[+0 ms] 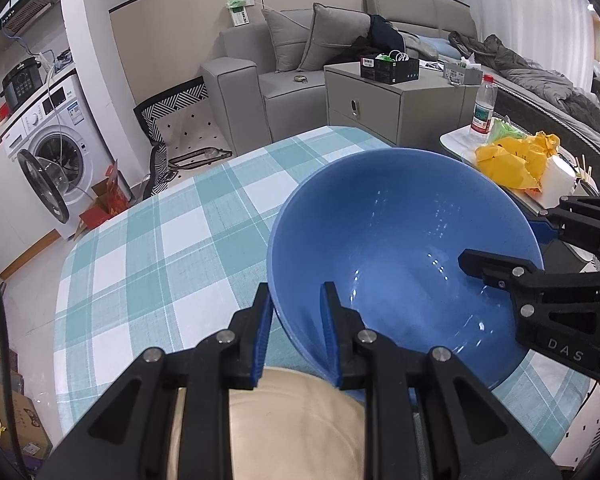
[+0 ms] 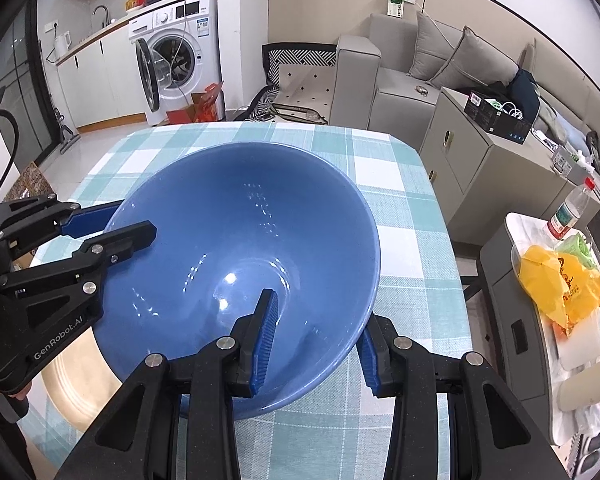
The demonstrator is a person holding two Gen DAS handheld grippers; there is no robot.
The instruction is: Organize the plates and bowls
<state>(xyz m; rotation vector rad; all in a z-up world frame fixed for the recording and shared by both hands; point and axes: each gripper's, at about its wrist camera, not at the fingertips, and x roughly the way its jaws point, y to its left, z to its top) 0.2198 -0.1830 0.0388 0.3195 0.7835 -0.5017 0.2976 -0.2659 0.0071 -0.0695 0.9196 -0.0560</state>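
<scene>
A large blue bowl [image 1: 400, 240] [image 2: 236, 248] hangs just over the checked tablecloth, held by both grippers at opposite sides of its rim. My left gripper [image 1: 296, 292] is shut on the near rim, one finger inside the bowl and one outside; in the right wrist view this left gripper [image 2: 134, 218] shows at the bowl's left side. My right gripper [image 2: 318, 316] is shut on the bowl wall the same way, and the right gripper [image 1: 502, 236] shows at the bowl's right side. A beige plate [image 1: 284, 420] [image 2: 72, 376] lies on the table, partly under the bowl.
The table [image 2: 400, 208] carries a teal and white checked cloth. A low side table [image 2: 512, 280] to the right holds a yellow bag [image 2: 560, 280], a water bottle [image 2: 570, 212] and cups. A grey cabinet [image 2: 480, 160], a sofa and a washing machine [image 2: 176, 52] stand beyond.
</scene>
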